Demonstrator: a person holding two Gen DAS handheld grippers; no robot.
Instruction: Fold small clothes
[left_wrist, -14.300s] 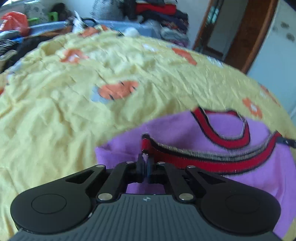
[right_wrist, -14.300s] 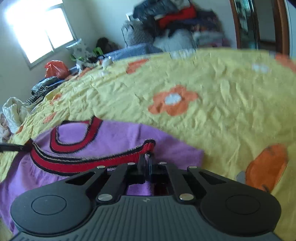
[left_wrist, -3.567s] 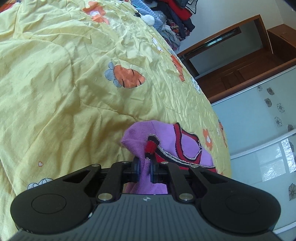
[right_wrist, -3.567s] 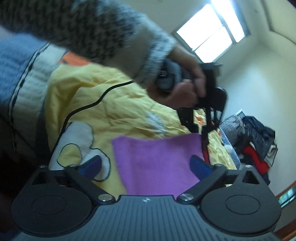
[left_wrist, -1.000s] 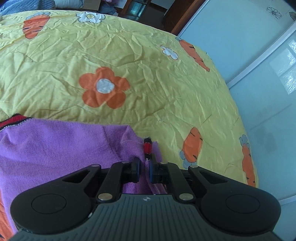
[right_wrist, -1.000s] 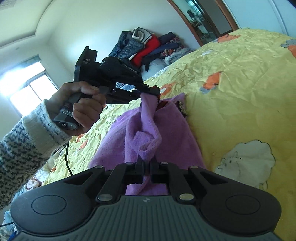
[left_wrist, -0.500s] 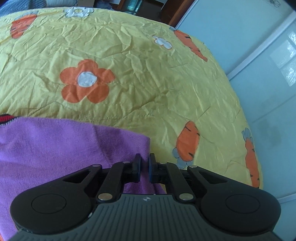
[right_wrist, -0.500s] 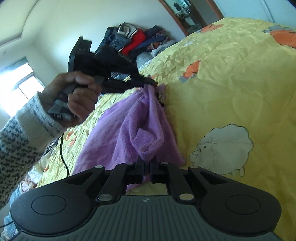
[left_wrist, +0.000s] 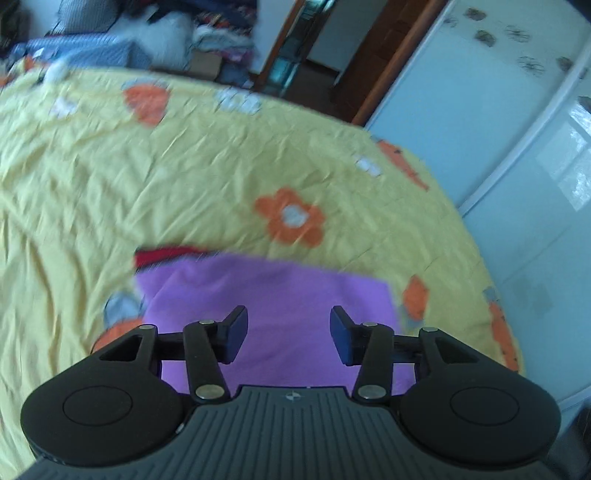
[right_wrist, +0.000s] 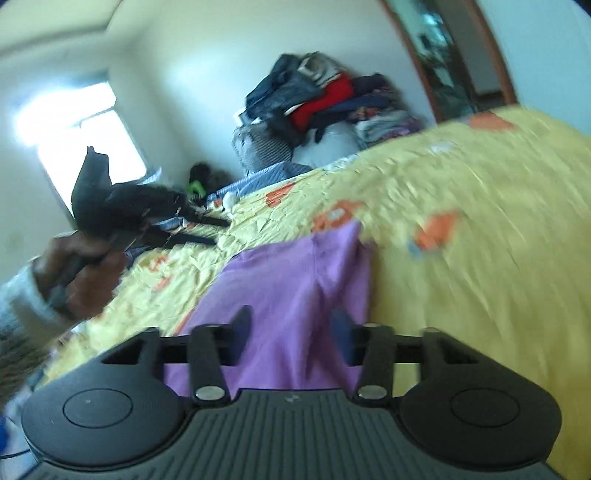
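A small purple garment (left_wrist: 280, 295) with a red-trimmed edge (left_wrist: 166, 254) lies folded flat on the yellow bedspread (left_wrist: 147, 177). My left gripper (left_wrist: 288, 332) is open and empty just above its near edge. In the right wrist view the same purple garment (right_wrist: 295, 280) lies below my right gripper (right_wrist: 291, 338), which is open and empty. The left gripper (right_wrist: 199, 229) also shows there, held in a hand at the left and lifted off the cloth. Both views are motion-blurred.
The bedspread has orange flower and carrot prints. A pile of clothes (right_wrist: 321, 99) sits at the far end of the bed. A wardrobe with pale sliding doors (left_wrist: 517, 129) stands along the right side, beside a wooden door frame (left_wrist: 391, 62).
Both grippers have opened and let go of the purple garment. It now lies flat on the bed. Both grippers have pulled back and up from it.
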